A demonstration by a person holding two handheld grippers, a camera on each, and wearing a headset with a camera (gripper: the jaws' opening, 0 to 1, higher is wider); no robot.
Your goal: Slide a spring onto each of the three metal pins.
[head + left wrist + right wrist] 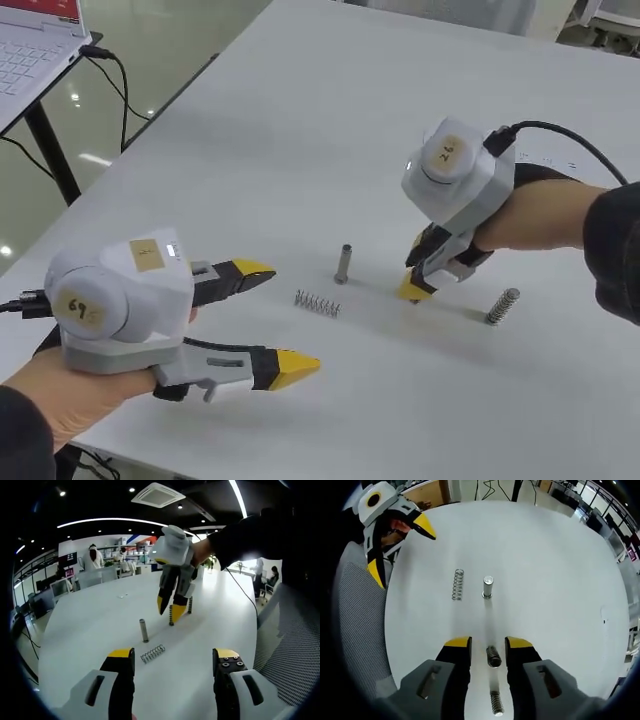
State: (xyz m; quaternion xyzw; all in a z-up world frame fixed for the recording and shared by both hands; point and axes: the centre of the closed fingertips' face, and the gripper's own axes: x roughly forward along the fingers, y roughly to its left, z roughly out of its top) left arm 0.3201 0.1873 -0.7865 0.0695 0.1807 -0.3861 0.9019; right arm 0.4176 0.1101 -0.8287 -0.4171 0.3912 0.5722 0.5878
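The bare pin (343,264) stands upright on the white table (300,120) with nothing on it. The loose spring (317,302) lies flat near it, at about 7 o'clock from the pin in the head view, and the two are apart.

A spring-covered pin (493,656) stands between my right jaws. In the right gripper view there is a thin gap on either side of its coils, so my right gripper (487,644) is only a little way open. It straddles that pin and grips nothing that I can see. In that view the bare pin is at 12 o'clock from my yellow tips, with the loose spring at about 11.

A second spring-covered pin (503,305) stands on the table at about 4 o'clock from my right tips in the head view, clear of them.

My left gripper (278,318) hovers at about 8 o'clock from the loose spring. Its jaws are spread wide and hold nothing, and they point toward the spring and the bare pin.

A laptop (30,40) sits off the table's edge at 10 o'clock.
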